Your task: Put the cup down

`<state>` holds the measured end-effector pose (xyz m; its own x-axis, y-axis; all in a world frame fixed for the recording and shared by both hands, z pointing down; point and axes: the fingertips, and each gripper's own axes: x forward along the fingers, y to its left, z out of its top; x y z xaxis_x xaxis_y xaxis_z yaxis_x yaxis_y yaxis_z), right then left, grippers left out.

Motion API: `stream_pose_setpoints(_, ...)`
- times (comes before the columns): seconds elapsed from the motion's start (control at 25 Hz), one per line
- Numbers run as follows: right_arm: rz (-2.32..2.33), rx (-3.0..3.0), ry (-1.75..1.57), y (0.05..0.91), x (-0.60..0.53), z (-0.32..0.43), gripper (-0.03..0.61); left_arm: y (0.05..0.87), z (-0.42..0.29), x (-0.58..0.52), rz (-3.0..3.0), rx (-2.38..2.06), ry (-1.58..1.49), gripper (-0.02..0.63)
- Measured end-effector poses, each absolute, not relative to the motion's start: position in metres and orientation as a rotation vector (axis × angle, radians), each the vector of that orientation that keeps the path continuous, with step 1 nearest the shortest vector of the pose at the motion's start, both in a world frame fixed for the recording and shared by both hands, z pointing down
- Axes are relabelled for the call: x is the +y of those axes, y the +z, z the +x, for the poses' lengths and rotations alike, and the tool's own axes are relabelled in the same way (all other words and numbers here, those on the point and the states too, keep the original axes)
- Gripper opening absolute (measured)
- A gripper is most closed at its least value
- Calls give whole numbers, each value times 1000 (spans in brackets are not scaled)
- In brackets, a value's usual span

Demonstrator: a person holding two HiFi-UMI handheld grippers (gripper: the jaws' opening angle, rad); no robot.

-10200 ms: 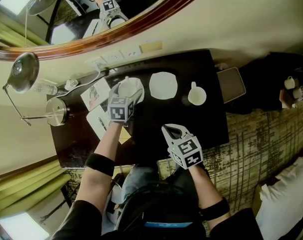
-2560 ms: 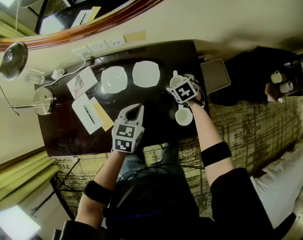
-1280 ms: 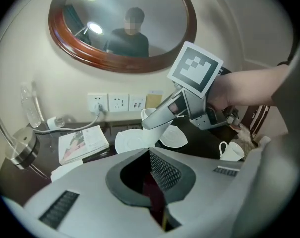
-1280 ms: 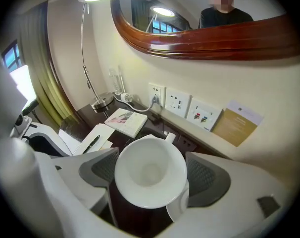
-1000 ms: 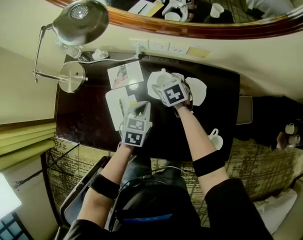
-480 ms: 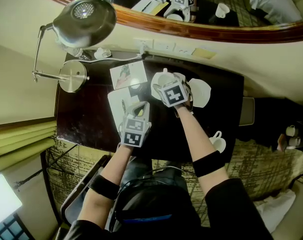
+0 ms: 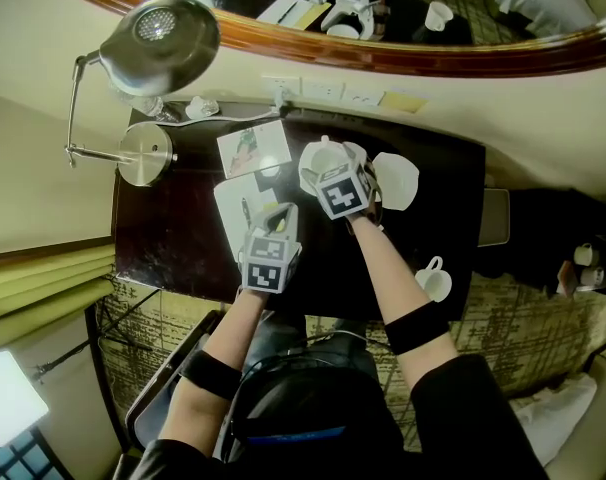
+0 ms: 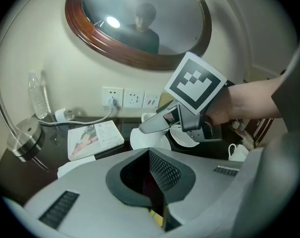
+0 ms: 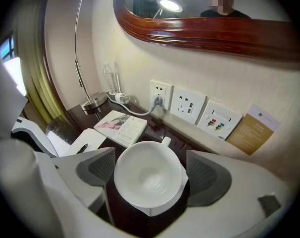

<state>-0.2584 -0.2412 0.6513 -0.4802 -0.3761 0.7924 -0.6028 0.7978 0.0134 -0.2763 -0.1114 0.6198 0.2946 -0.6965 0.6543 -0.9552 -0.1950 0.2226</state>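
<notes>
Cup [image 9: 148, 176] sits on a saucer [image 9: 151, 213] near the tabletop's [image 7: 443, 198] back edge, below the sockets [image 9: 188, 105]. At left lie a booklet [image 7: 253, 148] and a notepad [image 7: 233, 205], with the left claw [image 7: 281, 211] closed near the notepad. The right claw [image 9: 150, 182] straddles the cup. Its jaws have just been opening and its pads are clear of the cup. To the right are a second saucer [image 7: 398, 181], bare tabletop and another cup [image 7: 435, 281] near the front corner.

Glossy white cup [image 9: 147, 180], polished dark desk [image 7: 168, 240]
</notes>
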Motion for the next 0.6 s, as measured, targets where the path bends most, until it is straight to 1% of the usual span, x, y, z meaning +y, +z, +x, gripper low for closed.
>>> stream_pose_setpoints(0.24, 741, -2155, 358, 631, -233, -255, 477, 609, -275, -101, 1955, -1489, 547, 6)
stream_pose_setpoints(0.28, 743, -2160, 358, 626, -232, -252, 465, 606, -274, -100, 1957, -1493, 541, 6)
stream_pose_setpoints(0.32, 742, -2167, 359, 620, -230, -250, 433, 602, -272, -98, 1959, -1498, 536, 6)
stream_pose_setpoints(0.44, 728, -2195, 369, 598, -221, -241, 425, 589, -266, -92, 1969, -1514, 526, 6)
stream_pose_setpoints(0.48, 726, -2206, 371, 590, -217, -236, 394, 584, -263, -89, 1973, -1519, 524, 6)
stream_pose_setpoints(0.52, 728, -2216, 369, 581, -212, -232, 333, 579, -259, -85, 1977, -1523, 521, 6)
stream_pose_setpoints(0.6, 737, -2240, 356, 564, -204, -220, 275, 569, -250, -78, 1984, -1529, 514, 6)
